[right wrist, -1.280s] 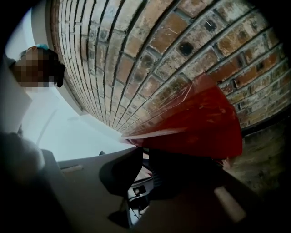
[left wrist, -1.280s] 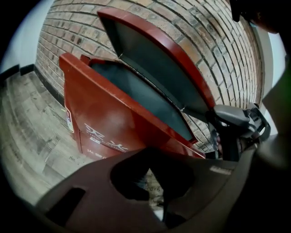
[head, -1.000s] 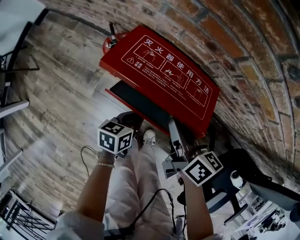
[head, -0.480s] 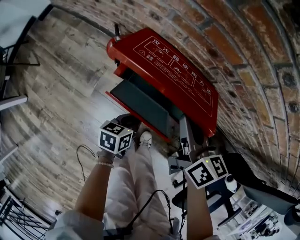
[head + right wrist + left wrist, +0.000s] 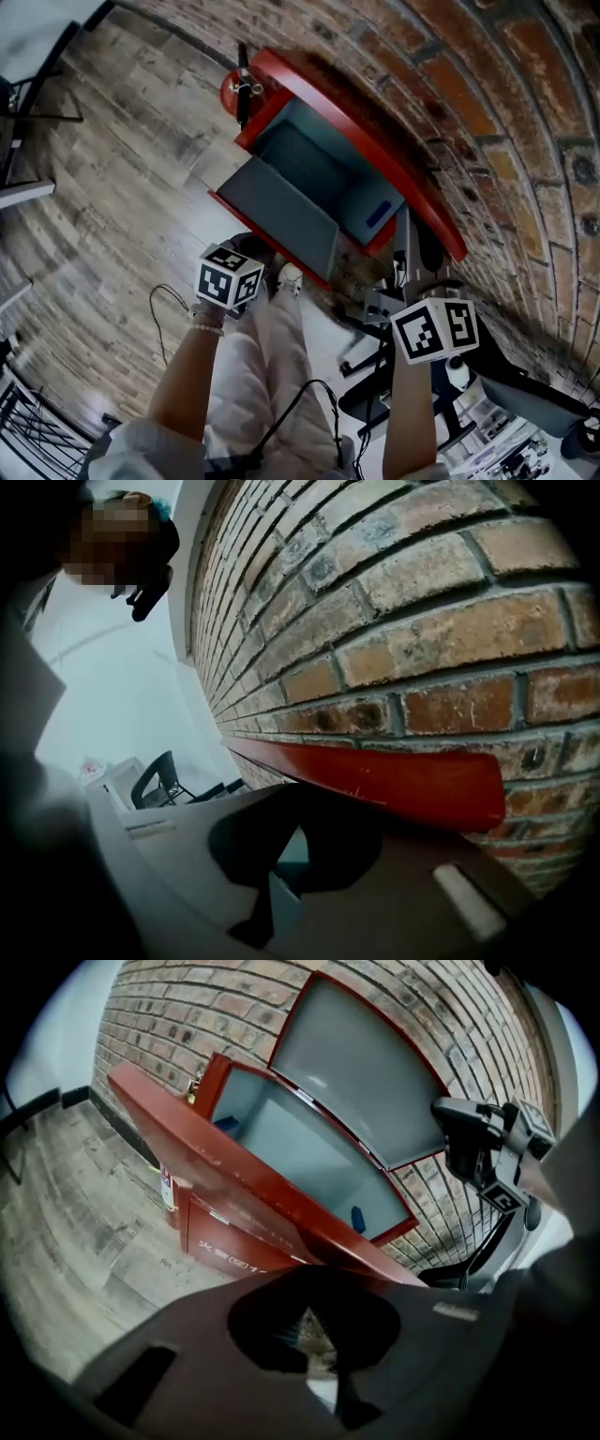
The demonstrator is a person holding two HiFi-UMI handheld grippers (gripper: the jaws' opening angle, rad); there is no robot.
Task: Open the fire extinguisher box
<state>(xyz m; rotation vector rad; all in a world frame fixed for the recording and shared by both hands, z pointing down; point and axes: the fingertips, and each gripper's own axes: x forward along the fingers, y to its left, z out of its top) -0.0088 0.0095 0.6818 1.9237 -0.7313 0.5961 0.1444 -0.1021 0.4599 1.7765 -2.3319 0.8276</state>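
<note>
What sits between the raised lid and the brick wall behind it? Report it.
Nothing visible. The lid stands open, leaning back close to the brick wall, and only bare bricks show around it.

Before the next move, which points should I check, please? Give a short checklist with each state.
1. The lid raised toward the wall: ok.
2. The flap at the front folded down: ok.
3. The lid stands without support: cannot tell.
4. The right gripper shut, just under the lid's edge: ok.
5. The left gripper shut beside the flap: ok; gripping it: cannot tell.
</note>
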